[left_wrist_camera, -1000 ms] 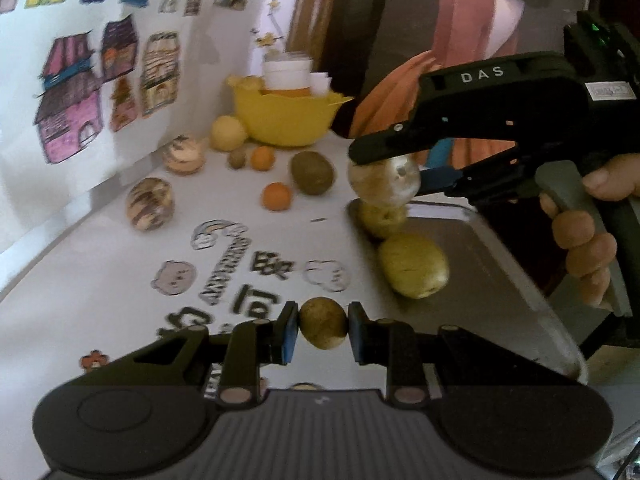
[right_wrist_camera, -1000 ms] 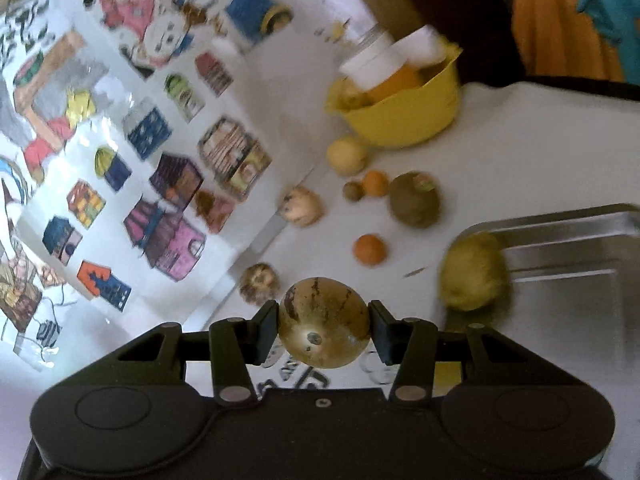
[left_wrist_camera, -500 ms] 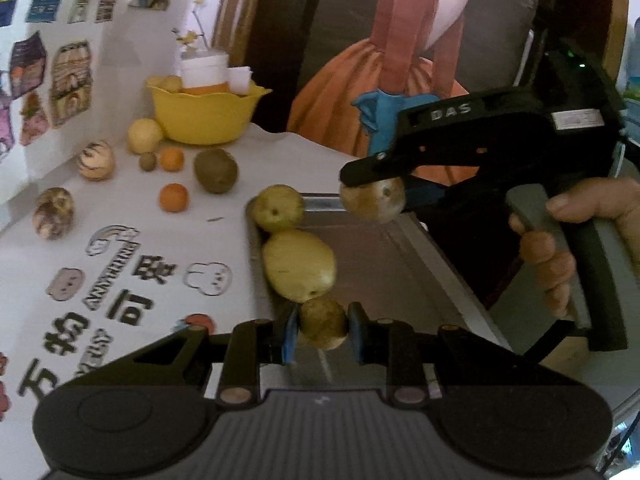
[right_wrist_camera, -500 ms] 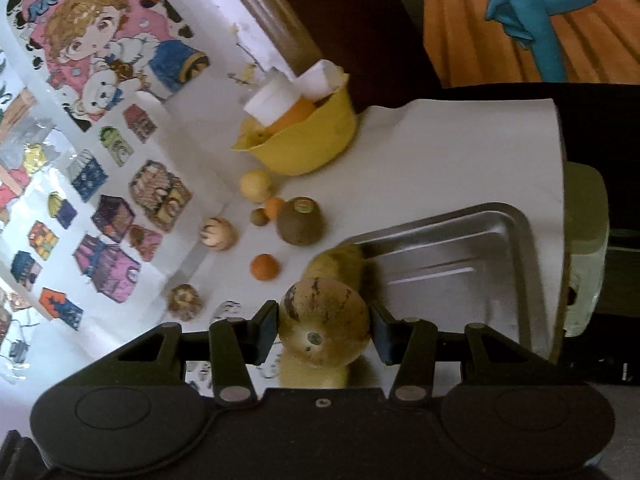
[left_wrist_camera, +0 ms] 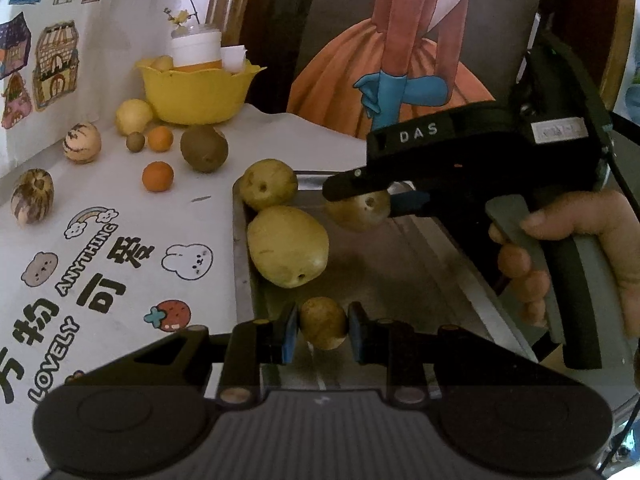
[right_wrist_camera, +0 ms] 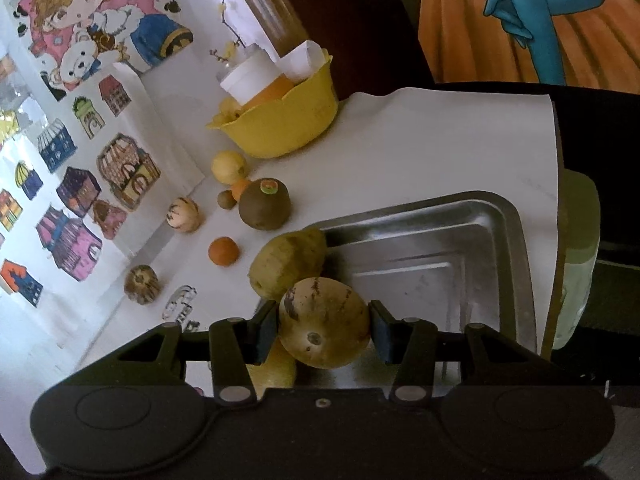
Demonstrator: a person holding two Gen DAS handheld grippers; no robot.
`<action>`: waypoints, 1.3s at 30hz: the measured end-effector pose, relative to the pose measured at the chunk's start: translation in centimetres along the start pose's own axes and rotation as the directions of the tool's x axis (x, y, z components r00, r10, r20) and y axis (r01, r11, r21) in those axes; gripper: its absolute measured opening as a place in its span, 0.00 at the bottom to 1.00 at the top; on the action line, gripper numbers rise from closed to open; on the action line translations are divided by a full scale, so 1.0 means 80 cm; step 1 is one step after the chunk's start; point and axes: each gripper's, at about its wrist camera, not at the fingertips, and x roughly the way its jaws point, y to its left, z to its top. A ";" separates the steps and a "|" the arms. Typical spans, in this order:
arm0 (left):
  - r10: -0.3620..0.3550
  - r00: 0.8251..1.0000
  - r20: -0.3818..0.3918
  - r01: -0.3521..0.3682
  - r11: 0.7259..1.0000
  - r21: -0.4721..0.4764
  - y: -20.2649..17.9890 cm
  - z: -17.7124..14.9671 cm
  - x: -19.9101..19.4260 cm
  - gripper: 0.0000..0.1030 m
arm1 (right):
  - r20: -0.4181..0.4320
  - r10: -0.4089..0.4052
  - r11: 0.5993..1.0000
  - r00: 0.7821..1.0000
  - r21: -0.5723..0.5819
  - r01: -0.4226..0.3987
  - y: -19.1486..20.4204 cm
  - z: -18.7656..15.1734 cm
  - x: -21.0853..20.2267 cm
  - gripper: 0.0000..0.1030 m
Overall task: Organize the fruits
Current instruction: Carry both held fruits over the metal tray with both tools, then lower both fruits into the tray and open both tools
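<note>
Both grippers loaded over metal tray.
Left gripper clamps small brown fruit; right gripper clamps larger speckled fruit. Two yellow-green fruits lie at tray's left edge.

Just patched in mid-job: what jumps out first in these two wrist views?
Both grippers carry fruit above the metal tray: the left gripper is shut on a small yellow-brown fruit, the right gripper on a larger round one. Two big yellowish fruits already sit at the tray's left edge.
</note>
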 end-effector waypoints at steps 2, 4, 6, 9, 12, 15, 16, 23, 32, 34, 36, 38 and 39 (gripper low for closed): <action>0.003 1.000 -0.002 -0.003 1.000 -0.006 0.001 0.000 0.002 0.28 | -0.001 -0.008 1.000 1.000 -0.005 0.008 0.000 -0.002 0.004 0.49; 0.007 1.000 -0.003 -0.007 1.000 -0.006 0.001 0.000 0.004 0.28 | -0.003 -0.021 1.000 1.000 -0.016 0.021 0.000 -0.005 0.008 0.49; 0.009 1.000 -0.003 -0.009 1.000 -0.001 0.001 -0.001 0.005 0.28 | -0.003 -0.038 0.999 0.999 -0.036 0.038 0.002 -0.007 0.012 0.49; 0.016 1.000 -0.001 -0.016 1.000 0.002 0.001 -0.001 0.007 0.28 | 0.001 -0.051 0.997 0.999 -0.056 0.051 0.003 -0.009 0.016 0.49; 0.027 1.000 -0.003 -0.027 1.000 -0.003 0.003 -0.002 0.009 0.28 | 0.005 -0.058 0.995 0.998 -0.077 0.058 0.005 -0.011 0.016 0.49; 0.033 0.999 -0.005 -0.033 0.999 -0.007 0.004 -0.002 0.010 0.28 | 0.010 -0.068 0.992 0.998 -0.101 0.069 0.008 -0.013 0.014 0.49; 0.035 0.999 -0.006 -0.035 0.999 -0.008 0.004 -0.002 0.011 0.28 | 0.010 -0.070 0.992 0.997 -0.105 0.071 0.009 -0.014 0.014 0.49; 0.045 0.999 -0.017 -0.046 0.999 -0.014 0.005 -0.001 0.012 0.28 | -0.002 -0.074 0.991 0.997 -0.115 0.073 0.010 -0.017 0.017 0.49; 0.041 0.999 -0.033 -0.042 0.999 -0.029 0.007 -0.002 0.015 0.28 | -0.011 -0.080 0.990 0.997 -0.116 0.079 0.008 -0.019 0.018 0.49; 0.042 0.999 -0.033 -0.043 0.999 -0.029 0.007 -0.002 0.015 0.28 | -0.012 -0.082 0.990 0.997 -0.118 0.080 0.009 -0.019 0.017 0.49; 0.041 0.999 -0.034 -0.042 0.999 -0.030 0.007 -0.002 0.015 0.28 | -0.013 -0.084 0.990 0.996 -0.116 0.082 0.009 -0.020 0.015 0.50; 0.039 0.999 -0.037 -0.040 0.999 -0.030 0.006 -0.003 0.013 0.28 | -0.016 -0.086 0.990 0.996 -0.115 0.083 0.010 -0.019 0.014 0.50; 0.033 0.999 -0.039 -0.035 0.999 -0.030 0.006 -0.004 0.012 0.30 | -0.018 -0.088 0.990 0.996 -0.114 0.086 0.010 -0.020 0.013 0.51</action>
